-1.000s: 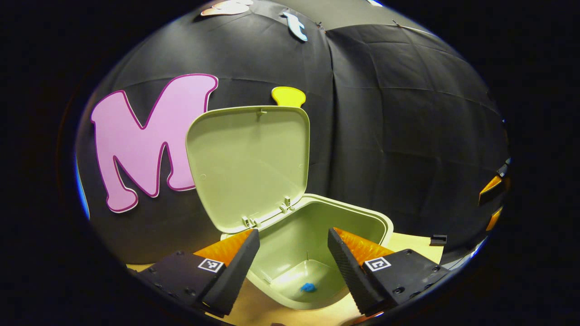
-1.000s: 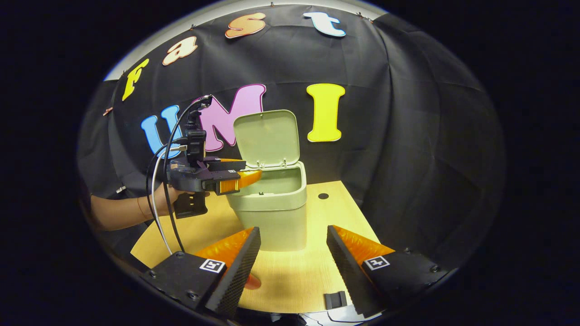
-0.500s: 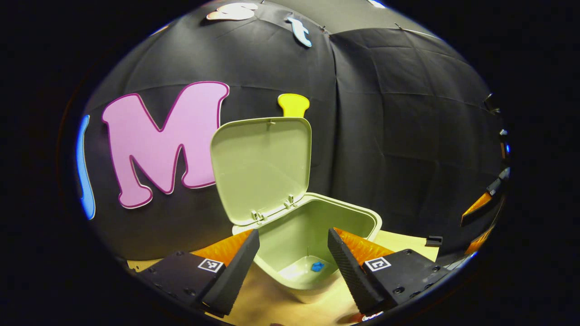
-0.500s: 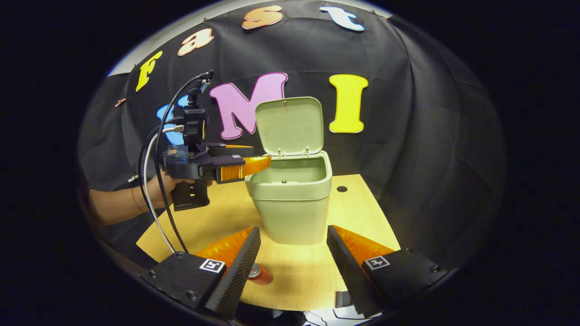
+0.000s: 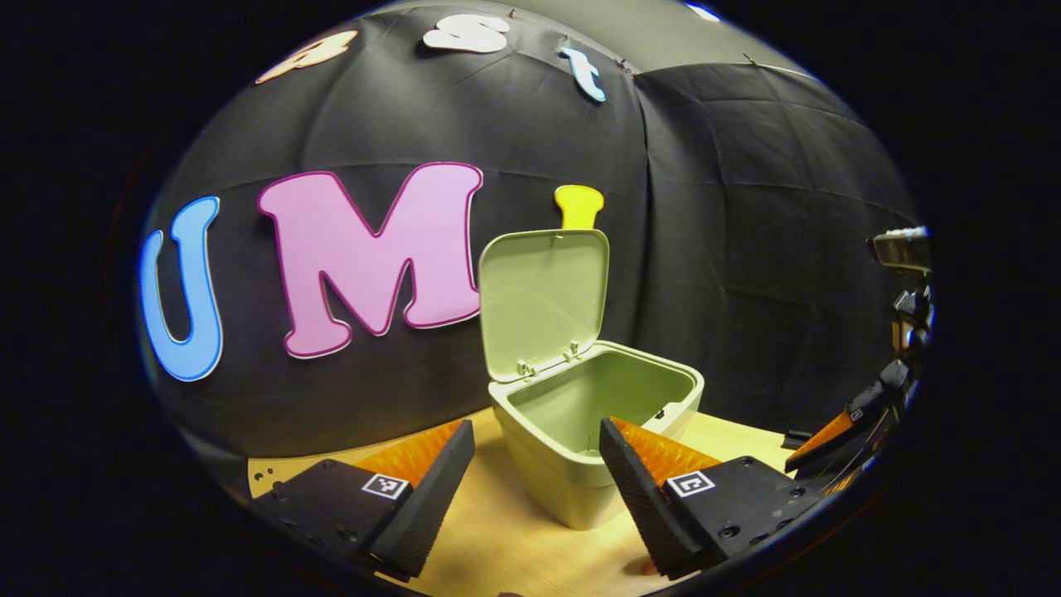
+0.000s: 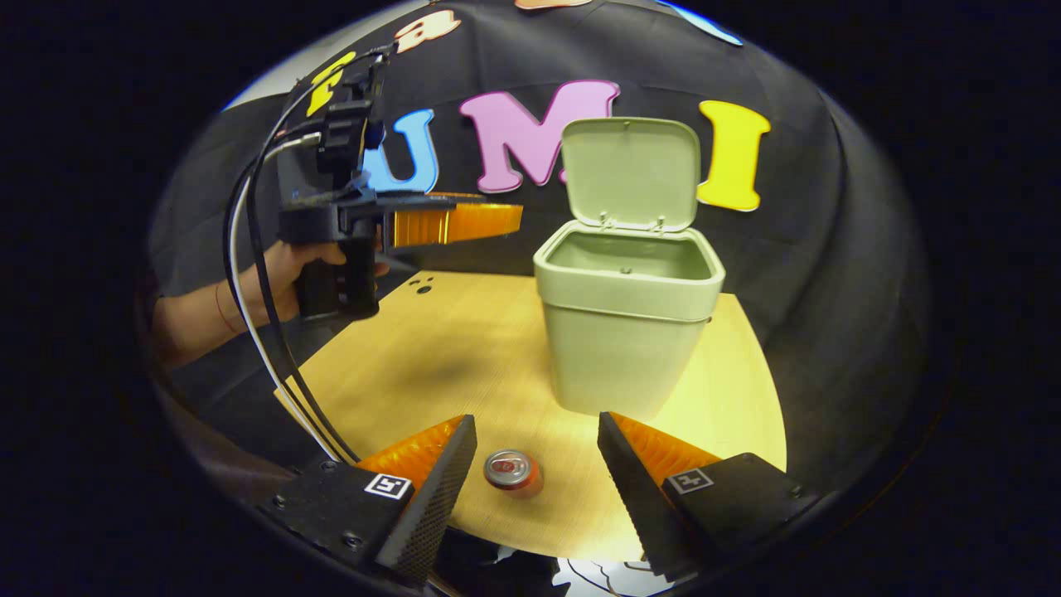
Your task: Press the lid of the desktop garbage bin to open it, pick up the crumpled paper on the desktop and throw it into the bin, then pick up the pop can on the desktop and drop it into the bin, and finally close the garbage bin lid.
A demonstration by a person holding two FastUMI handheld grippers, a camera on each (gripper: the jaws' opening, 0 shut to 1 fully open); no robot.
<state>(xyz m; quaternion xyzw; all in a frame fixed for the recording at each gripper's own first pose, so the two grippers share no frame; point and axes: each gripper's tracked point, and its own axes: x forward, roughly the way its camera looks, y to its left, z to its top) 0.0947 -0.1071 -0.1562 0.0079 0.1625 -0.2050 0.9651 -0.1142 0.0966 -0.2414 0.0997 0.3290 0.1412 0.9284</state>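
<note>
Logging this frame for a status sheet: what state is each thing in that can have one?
Lid: open, tilted up at the back.
Bin: upright on the table.
Can: upright on the table, ungripped.
Left gripper: open, empty.
Right gripper: open, empty, the can between its fingers.

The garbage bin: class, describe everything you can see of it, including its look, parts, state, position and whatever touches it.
The garbage bin is pale green, apparently plastic, with rounded corners and walls tapering slightly towards the base. Its lid stands open, tilted up on two hinges at the back rim. It sits upright on the wooden desktop. Nothing but the desktop touches it; the pop can lies apart in front.
</note>
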